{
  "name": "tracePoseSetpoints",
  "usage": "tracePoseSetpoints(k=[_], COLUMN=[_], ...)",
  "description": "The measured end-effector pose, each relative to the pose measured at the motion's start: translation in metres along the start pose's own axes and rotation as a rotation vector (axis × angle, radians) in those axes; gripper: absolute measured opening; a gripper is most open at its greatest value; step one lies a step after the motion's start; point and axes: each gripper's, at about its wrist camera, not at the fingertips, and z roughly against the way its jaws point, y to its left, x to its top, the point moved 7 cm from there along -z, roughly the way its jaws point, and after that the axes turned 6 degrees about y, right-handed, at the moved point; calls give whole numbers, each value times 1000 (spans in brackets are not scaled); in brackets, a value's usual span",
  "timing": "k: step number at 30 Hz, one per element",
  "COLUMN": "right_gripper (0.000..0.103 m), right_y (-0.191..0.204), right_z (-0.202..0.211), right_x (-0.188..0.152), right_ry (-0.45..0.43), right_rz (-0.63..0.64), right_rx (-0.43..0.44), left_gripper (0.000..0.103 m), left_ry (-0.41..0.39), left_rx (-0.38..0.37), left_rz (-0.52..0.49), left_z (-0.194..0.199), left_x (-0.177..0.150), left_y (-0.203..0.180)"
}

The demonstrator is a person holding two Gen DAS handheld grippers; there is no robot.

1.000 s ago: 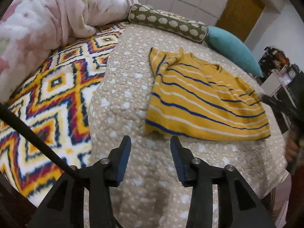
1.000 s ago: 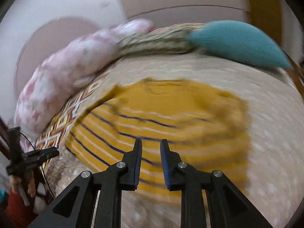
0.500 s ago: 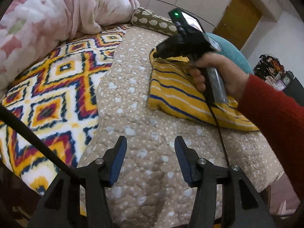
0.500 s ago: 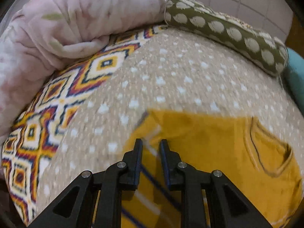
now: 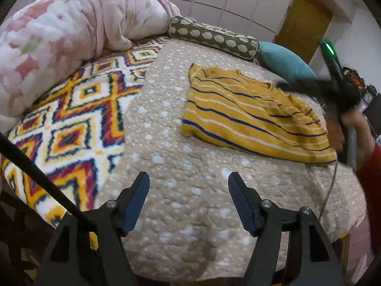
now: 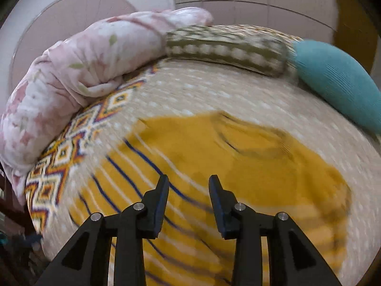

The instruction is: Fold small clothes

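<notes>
A yellow sweater [image 5: 250, 116] with blue and white stripes lies on the beige dotted quilt [image 5: 190, 166], folded roughly in half. My left gripper [image 5: 189, 186] is open and empty, low over the quilt, short of the sweater's near edge. My right gripper [image 6: 189, 183] is open and empty, hovering over the sweater [image 6: 238, 178]; that view is motion-blurred. In the left wrist view the right gripper [image 5: 297, 85] shows blurred above the sweater's far right side.
A pink floral blanket [image 5: 71, 35] is heaped at the left. A patterned orange and white cover [image 5: 71, 119] lies beside the quilt. An olive bolster [image 5: 214, 38] and a teal cushion [image 5: 283, 62] sit at the far edge. A wooden door [image 5: 302, 23] is behind.
My right gripper has opened wider and pulled back from the sweater's left corner to its right side. My left gripper has opened wider and stayed near the quilt's front.
</notes>
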Motion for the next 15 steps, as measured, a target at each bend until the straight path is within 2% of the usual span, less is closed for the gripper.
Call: tracePoseSetpoints(k=[4, 6, 8, 9, 10, 12, 15], right_gripper=[38, 37, 25, 25, 34, 39, 41], right_y=[-82, -129, -168, -183, -203, -224, -243], right_z=[20, 25, 36, 45, 57, 72, 88], right_x=[-58, -86, -105, -112, -120, -131, -149], right_ry=[11, 15, -16, -32, -61, -101, -144], right_rz=[-154, -253, -342, -390, -447, -501, -589], right_rx=[-15, -53, -24, -23, -53, -77, 10], left_gripper=[68, 69, 69, 69, 69, 70, 71], left_ry=[17, 26, 32, 36, 39, 47, 68], left_rx=[-29, -22, -16, -14, -15, -21, -32], left_rz=[-4, -25, -43, -52, -58, -62, -61], left_z=[0, 0, 0, 0, 0, 0, -5], left_x=[-3, -5, -6, -7, -7, -8, -8], left_y=[-18, -30, -41, -46, -51, -60, -72])
